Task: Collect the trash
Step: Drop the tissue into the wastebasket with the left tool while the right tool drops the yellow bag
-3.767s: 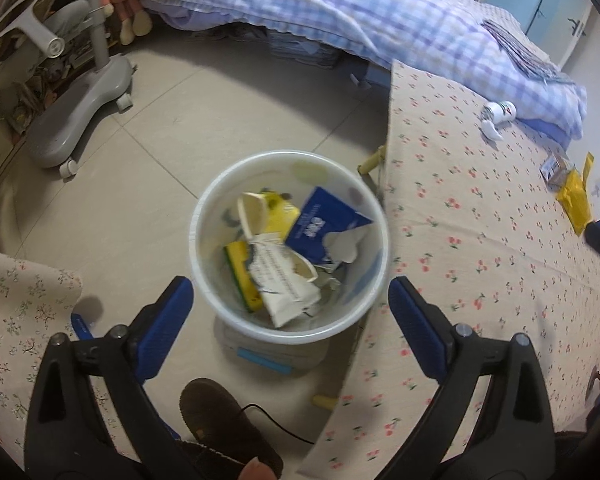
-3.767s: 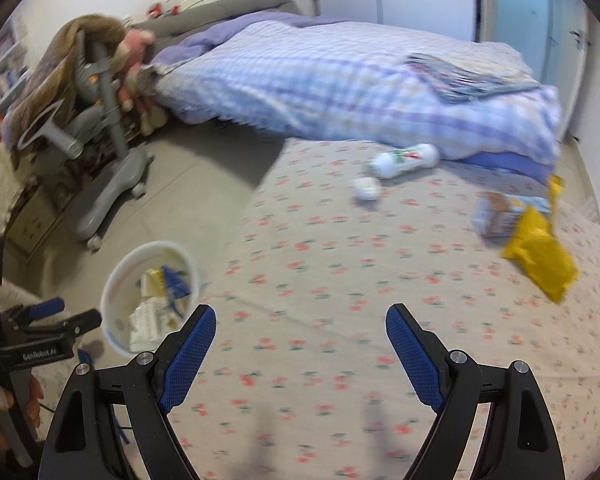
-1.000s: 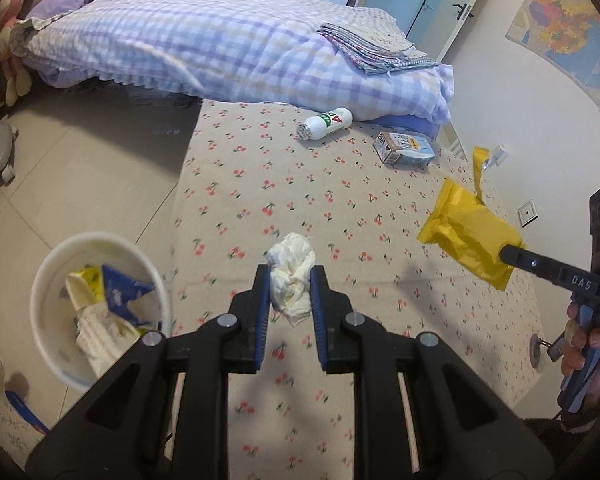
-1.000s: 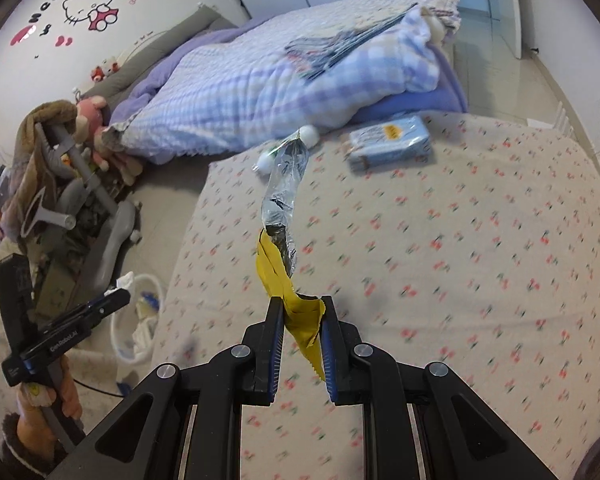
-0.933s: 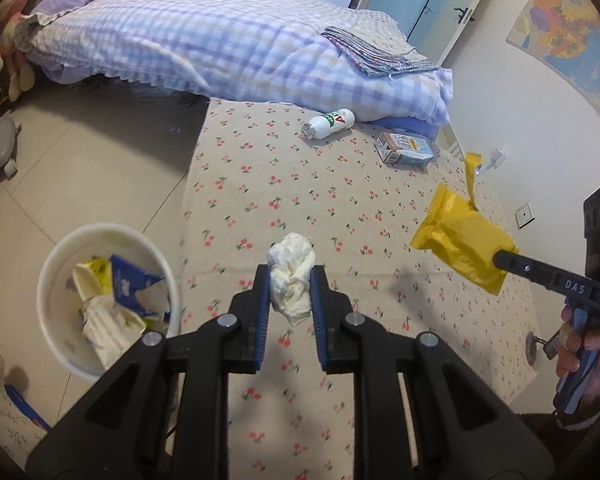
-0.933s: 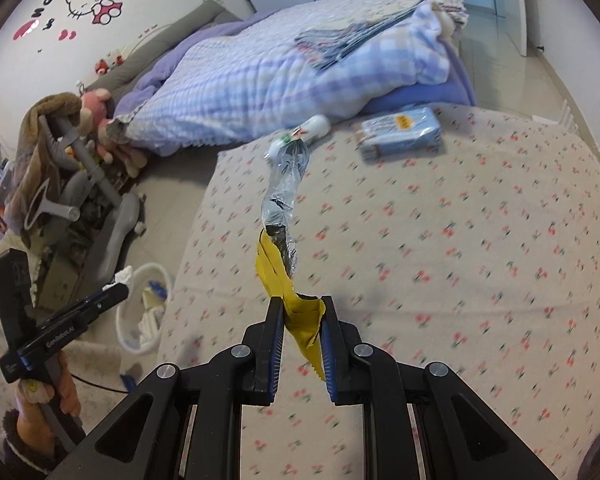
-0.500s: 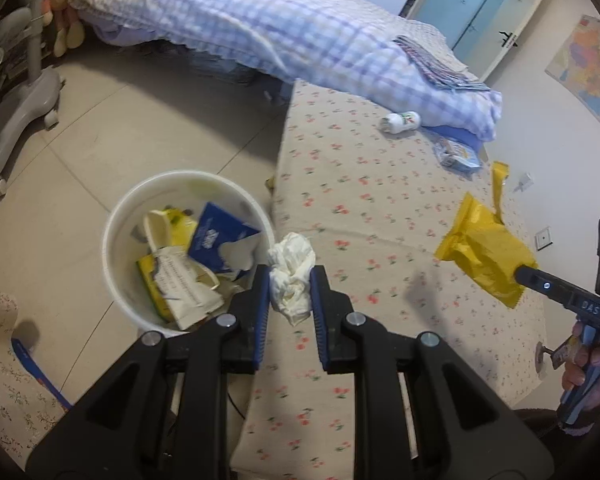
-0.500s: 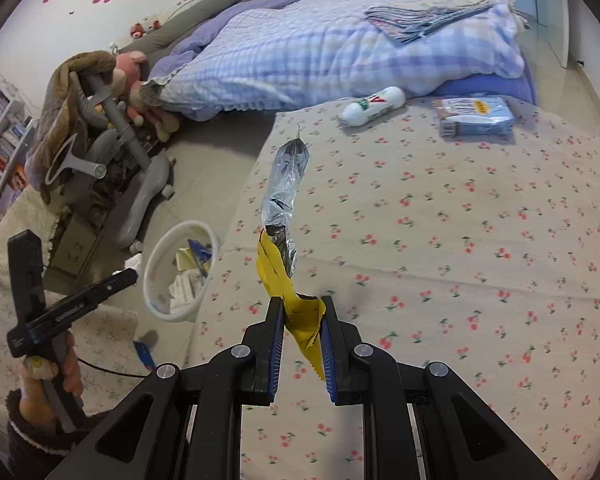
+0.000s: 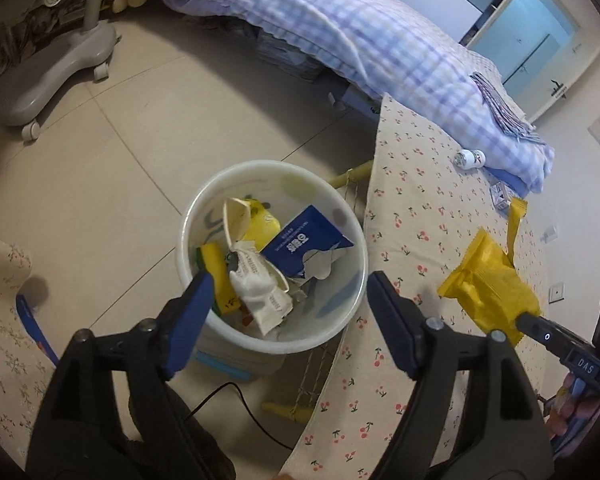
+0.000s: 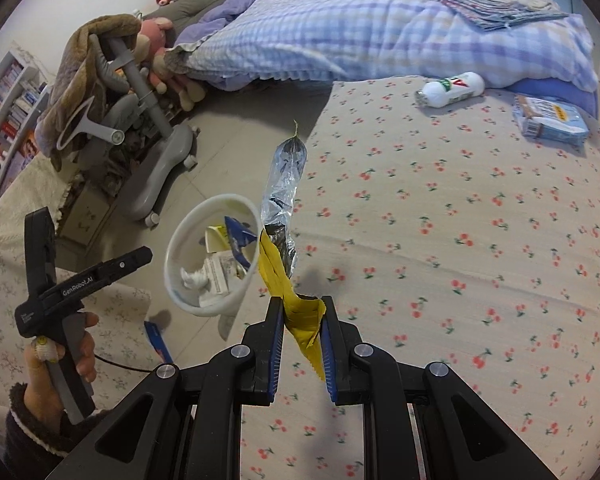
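Note:
My left gripper [image 9: 286, 284] hangs over the white bin [image 9: 204, 208] on the floor. Its jaws are opening and nothing is between them. A white tissue wad [image 9: 256, 284] lies in the bin on top of a torn paper carton and a blue packet [image 9: 304, 244]. My right gripper [image 10: 301, 308] is shut on a yellow wrapper [image 10: 274, 268] with a silver lining, which sticks up and forward over the table's left edge, close to the bin [image 10: 180, 236]. In the left wrist view the wrapper [image 9: 488, 284] hangs above the floral tablecloth [image 9: 404, 208], to the right of the bin.
A white bottle [image 10: 452, 90] and a blue packet [image 10: 552, 120] lie at the far end of the tablecloth [image 10: 460, 260], against the checked bed quilt [image 10: 380, 24]. A grey chair base [image 9: 56, 68] stands on the tiles beyond the bin. A black cable [image 9: 228, 392] runs below it.
My left gripper swung from above the table to above the bin and opened; the tissue wad it held now lies in the bin. The right gripper carried the yellow wrapper toward the bin.

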A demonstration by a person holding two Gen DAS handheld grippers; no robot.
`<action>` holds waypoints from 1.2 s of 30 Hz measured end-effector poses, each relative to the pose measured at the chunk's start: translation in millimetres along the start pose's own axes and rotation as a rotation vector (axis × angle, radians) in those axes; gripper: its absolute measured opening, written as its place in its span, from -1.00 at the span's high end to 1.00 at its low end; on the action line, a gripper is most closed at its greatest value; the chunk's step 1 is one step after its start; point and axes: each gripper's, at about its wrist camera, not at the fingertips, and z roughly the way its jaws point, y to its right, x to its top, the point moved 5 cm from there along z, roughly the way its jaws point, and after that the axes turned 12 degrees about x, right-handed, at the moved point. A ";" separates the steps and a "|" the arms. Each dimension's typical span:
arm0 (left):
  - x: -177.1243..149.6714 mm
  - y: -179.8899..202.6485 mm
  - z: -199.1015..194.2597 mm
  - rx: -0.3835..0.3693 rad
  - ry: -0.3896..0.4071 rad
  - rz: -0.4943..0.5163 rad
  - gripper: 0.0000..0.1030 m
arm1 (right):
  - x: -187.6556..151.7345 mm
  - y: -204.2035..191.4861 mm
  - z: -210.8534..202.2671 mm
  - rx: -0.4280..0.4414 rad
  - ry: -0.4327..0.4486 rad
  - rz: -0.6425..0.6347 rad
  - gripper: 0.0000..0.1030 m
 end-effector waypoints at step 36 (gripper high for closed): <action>-24.0 -57.2 -15.5 0.313 0.018 0.096 -0.94 | 24.4 -79.9 91.3 0.062 0.025 -0.121 -0.29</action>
